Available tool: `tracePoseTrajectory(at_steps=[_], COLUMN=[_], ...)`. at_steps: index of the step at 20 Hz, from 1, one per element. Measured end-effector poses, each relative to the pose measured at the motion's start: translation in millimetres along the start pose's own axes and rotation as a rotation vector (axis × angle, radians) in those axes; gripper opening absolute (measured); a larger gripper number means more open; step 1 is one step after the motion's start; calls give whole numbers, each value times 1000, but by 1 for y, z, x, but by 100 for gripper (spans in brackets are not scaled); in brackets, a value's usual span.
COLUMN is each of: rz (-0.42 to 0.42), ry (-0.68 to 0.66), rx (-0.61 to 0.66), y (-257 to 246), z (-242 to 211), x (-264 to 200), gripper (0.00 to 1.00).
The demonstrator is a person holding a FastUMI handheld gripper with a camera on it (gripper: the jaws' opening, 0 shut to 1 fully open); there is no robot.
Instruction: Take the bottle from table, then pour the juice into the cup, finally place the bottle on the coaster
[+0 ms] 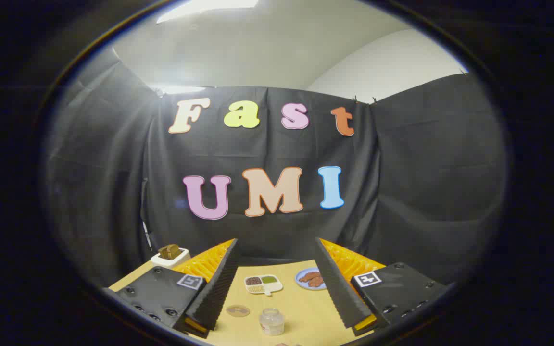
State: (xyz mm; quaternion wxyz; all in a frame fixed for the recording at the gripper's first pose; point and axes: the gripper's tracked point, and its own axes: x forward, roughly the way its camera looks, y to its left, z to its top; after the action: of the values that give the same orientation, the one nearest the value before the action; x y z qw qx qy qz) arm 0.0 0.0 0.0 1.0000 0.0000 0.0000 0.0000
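Note:
My gripper (277,315) is open above the wooden table (306,307), with nothing pressed between its fingers. A small clear cup (271,321) stands on the table between the fingertips, low in the gap. Just left of the cup lies a round brownish coaster (237,310), close to the left finger (212,298). The right finger (342,293) stands apart from both. The bottle is hidden from me.
Beyond the fingers lie a white divided dish (263,284) with small heaps of food and a blue plate (310,278) with brown pieces. A white box (169,255) holding a brown item sits at the table's far left corner. Black cloth walls enclose the table.

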Motion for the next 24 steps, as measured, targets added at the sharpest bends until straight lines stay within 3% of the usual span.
tracePoseTrajectory(at_steps=[9, 24], rz=[-24, 53], ry=[151, 224], rx=[-43, -81], y=[-10, 8], z=[-38, -69], x=[3, 8], gripper=[98, 98])
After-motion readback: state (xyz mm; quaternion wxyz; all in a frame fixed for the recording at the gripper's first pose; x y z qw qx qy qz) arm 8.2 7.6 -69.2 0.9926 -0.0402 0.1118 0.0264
